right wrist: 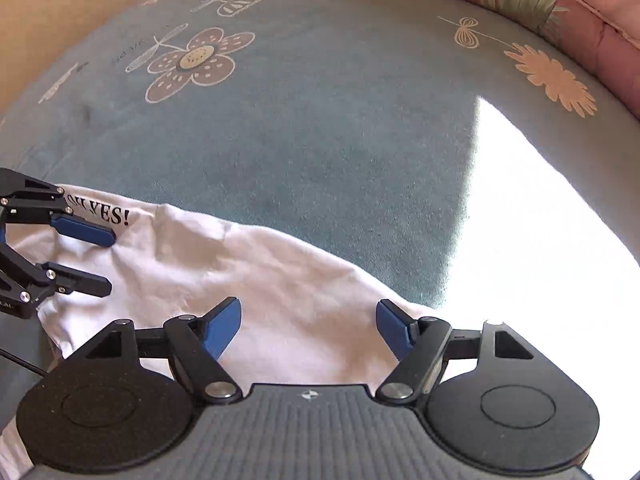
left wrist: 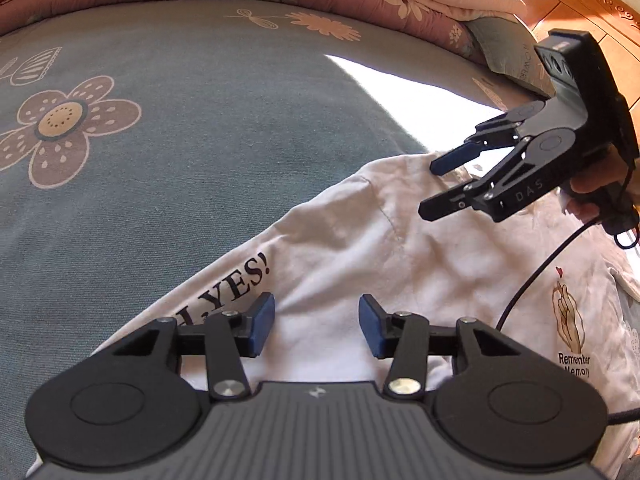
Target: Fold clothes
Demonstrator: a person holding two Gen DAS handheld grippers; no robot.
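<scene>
Currently both grippers, left gripper [left wrist: 316, 326] and right gripper [right wrist: 308, 328], spread empty over white shirt [left wrist: 360, 248], bed [right wrist: 320, 140] beyond its edge clear; finger-heart print only in left view.

White tee [left wrist: 340, 248], "OH YES!" print, lies crumpled, partly folded, flat on blue floral bedsheet [left wrist: 180, 152].

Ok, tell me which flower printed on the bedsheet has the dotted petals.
The brown flower with the cream centre; the orange flower near the pink quilt has plain, undotted petals.

One white shirt [left wrist: 360, 240], two grippers, one flowered bedsheet [left wrist: 180, 140].
</scene>
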